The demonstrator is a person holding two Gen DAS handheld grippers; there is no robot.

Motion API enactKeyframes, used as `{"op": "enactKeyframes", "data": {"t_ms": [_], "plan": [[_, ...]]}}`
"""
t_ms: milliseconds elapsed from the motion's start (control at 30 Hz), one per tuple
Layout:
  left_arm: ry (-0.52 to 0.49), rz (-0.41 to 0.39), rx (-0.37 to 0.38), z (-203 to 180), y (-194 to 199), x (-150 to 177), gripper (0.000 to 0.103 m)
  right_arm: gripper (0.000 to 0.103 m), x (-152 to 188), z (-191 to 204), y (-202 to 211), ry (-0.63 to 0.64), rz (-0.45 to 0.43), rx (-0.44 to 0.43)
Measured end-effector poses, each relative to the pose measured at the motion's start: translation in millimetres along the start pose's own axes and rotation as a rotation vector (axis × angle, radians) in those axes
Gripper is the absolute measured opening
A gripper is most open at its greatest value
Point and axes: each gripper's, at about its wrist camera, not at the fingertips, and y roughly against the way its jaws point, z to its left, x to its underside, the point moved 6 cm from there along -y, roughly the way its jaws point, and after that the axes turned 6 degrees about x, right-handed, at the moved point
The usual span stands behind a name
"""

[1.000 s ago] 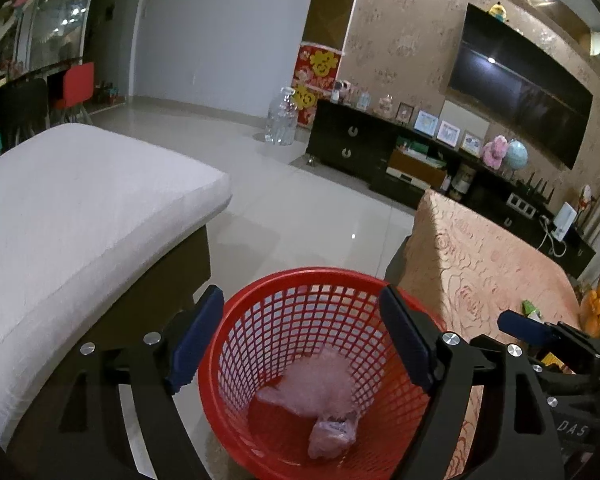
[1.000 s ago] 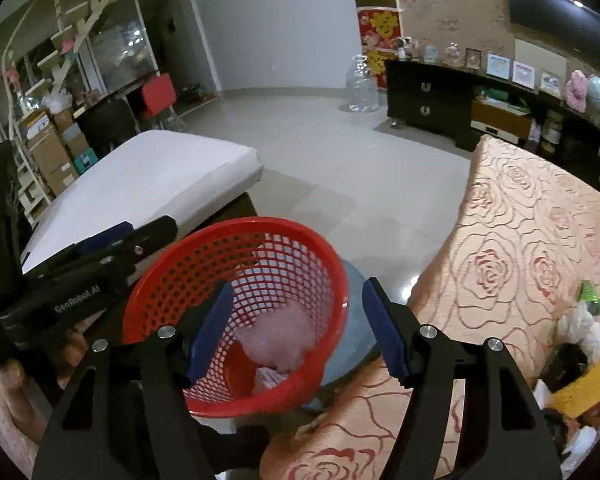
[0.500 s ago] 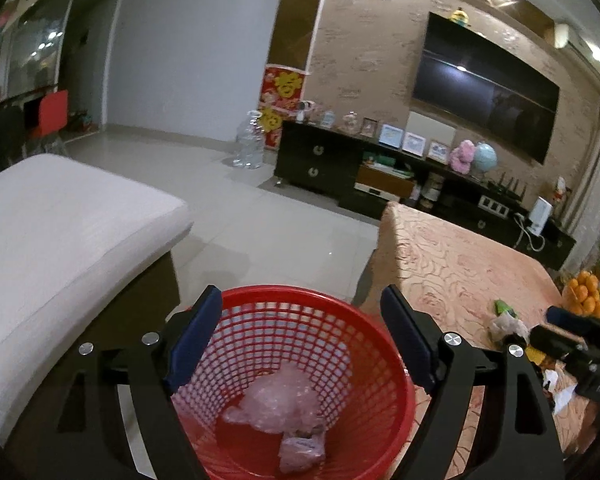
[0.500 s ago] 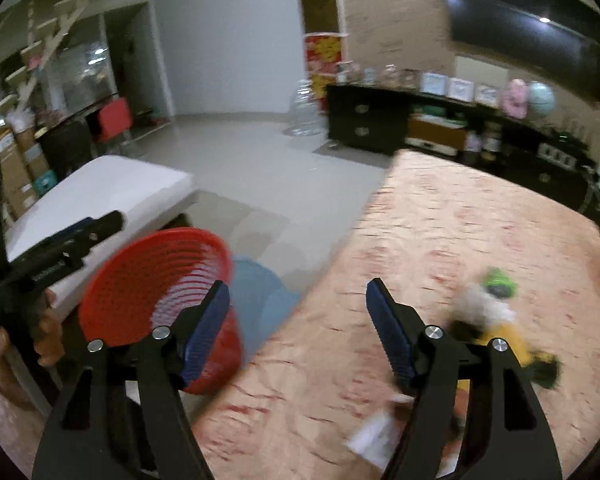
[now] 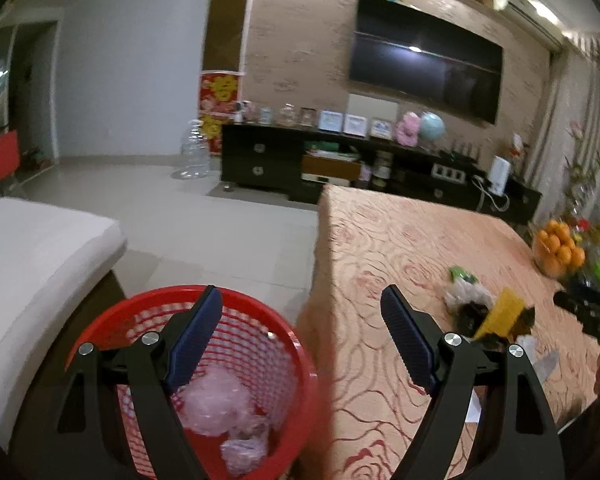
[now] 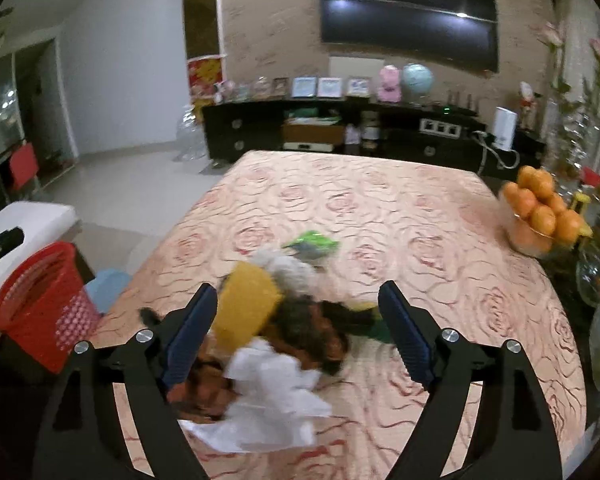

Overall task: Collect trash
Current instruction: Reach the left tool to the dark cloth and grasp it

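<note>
Right gripper [image 6: 292, 320] hung over the trash pile [image 6: 276, 320] on the bench [image 6: 420, 240]. Its jaws had just been opening and stood wide, nothing clamped; pile framed between them but not touched as far as the blur allowed.

Pile, right wrist view: yellow wrapper [image 6: 246, 306] at 10 o'clock of the heap, white crumpled paper [image 6: 272, 392] at 6 o'clock nearest the camera, dark wrappers [image 6: 316, 328] in the middle, a pale wad [image 6: 288, 268] and green wrapper [image 6: 312, 244] at 12 o'clock. Pieces overlapped; edges smeared, so exact contact between them could not be told.

Left gripper [image 5: 300, 336] was empty, jaws wide, hovering over the near edge of the bench. Red basket [image 5: 236, 300] sat low at 7 o'clock in the left wrist view, off the bench edge, with pink plastic bags [image 5: 216, 404] already at its bottom.

Judged step: reach for the next piece. To do it well:
- Choose one piece, not the heap. The yellow wrapper or the white paper looked most exposed.
- Come down with the jaws straddling it, one pad each side, before closing.
- Thin paper likely to slip; pinch a crumpled ridge, not a flat flap.
- Keep clear of the bowl of oranges [image 6: 540, 212] at 2 o'clock and the glassware [image 6: 596, 276] at 3 o'clock.
- Basket lay well apart at 9 o'clock; carry level.
</note>
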Motion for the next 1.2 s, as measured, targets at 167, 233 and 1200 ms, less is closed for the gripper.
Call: {"op": "enactKeyframes", "data": {"t_ms": [167, 233, 1200], "plan": [[-0.067, 0.034, 0.024, -29, -13, 12, 0.079, 0.084, 7, -22, -6, -0.050, -0.003, 0.017], [-0.091, 0.047, 0.040, -40, -17, 17, 0.080, 0.084, 11, -29, -9, -0.070, 0.009, 0.021], [-0.204, 0.337, 0.318, -188, -85, 102, 0.062, 0.085, 26, -77, -10, -0.237, 0.082, -0.011]]}}
